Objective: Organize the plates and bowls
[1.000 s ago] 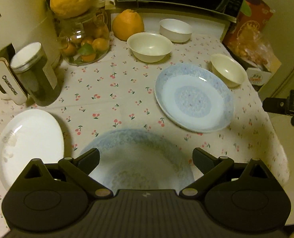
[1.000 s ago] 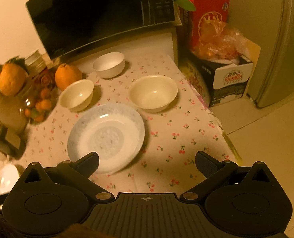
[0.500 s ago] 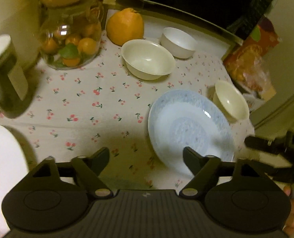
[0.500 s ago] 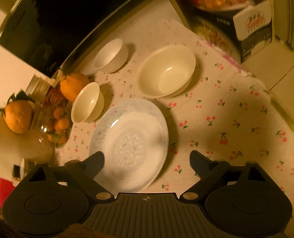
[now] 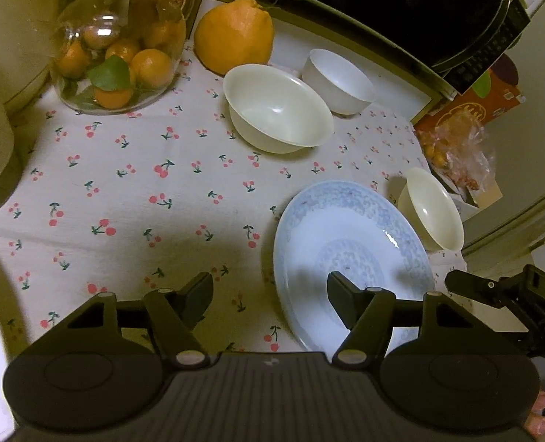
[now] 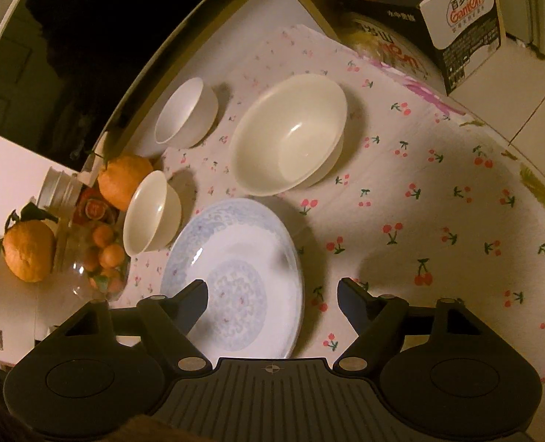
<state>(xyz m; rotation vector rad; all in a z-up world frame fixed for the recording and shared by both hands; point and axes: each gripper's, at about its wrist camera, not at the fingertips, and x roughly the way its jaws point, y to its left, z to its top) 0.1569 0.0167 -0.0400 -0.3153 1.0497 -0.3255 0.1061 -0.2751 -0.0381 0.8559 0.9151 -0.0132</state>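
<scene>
Jaws of both grippers narrowing versus a second ago, nothing pinched yet. Left gripper [image 5: 270, 294] now straddles near-left rim of blue-patterned plate [image 5: 350, 254]; earlier it hung over another plate, now out of view. Right gripper [image 6: 272, 294] has rolled and dropped, straddling the same plate's opposite rim. Likely step: two-sided pick-up of plate for stacking.

Plate: glazed ceramic, shallow, glossy, lying flat on cherry-print tablecloth [image 5: 132, 184], soft, matte. Large cream bowl [image 6: 291, 136], two smaller bowls nearby: smooth, rounded, upright, unstacked.
</scene>
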